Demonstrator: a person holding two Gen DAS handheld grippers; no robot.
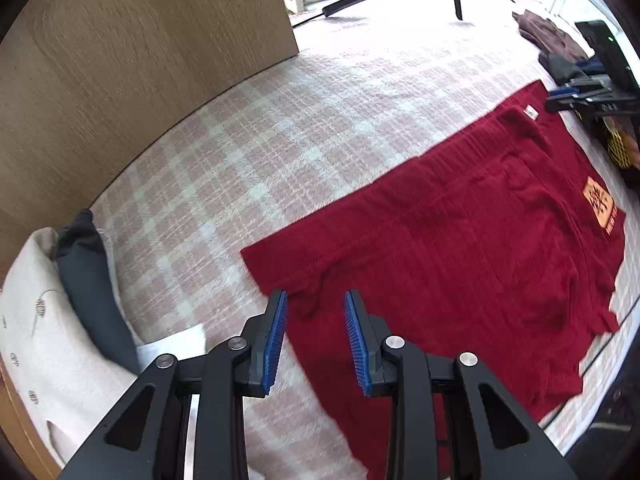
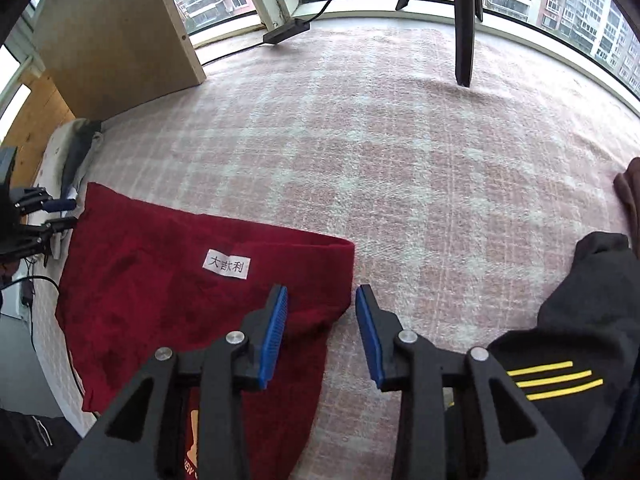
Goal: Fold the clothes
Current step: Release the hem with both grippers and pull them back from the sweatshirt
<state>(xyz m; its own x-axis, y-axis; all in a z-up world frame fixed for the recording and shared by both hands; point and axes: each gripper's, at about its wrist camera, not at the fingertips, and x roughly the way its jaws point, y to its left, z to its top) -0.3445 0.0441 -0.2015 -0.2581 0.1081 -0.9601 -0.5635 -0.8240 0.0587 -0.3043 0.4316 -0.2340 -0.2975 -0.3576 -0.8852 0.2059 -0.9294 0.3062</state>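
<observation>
2 grippers hover with jaws apart, holding nothing: the left gripper (image 1: pixel 316 336) at lower centre over the near hem of the red garment (image 1: pixel 460 248), the right gripper (image 2: pixel 320 332) over its corner by the white label (image 2: pixel 226 266). The garment lies flat on the plaid blanket (image 1: pixel 280 128). A wooden panel (image 1: pixel 140 60) stands upper left; a black garment with yellow stripes (image 2: pixel 568 360) lies lower right, a tripod leg (image 2: pixel 464 20) upper right.

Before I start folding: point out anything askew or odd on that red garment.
The red garment lies mostly flat on the plaid cover, but its corner by the left claw is bunched and wrinkled. Nothing looks torn or spilled. Both claws are open, holding nothing.
</observation>
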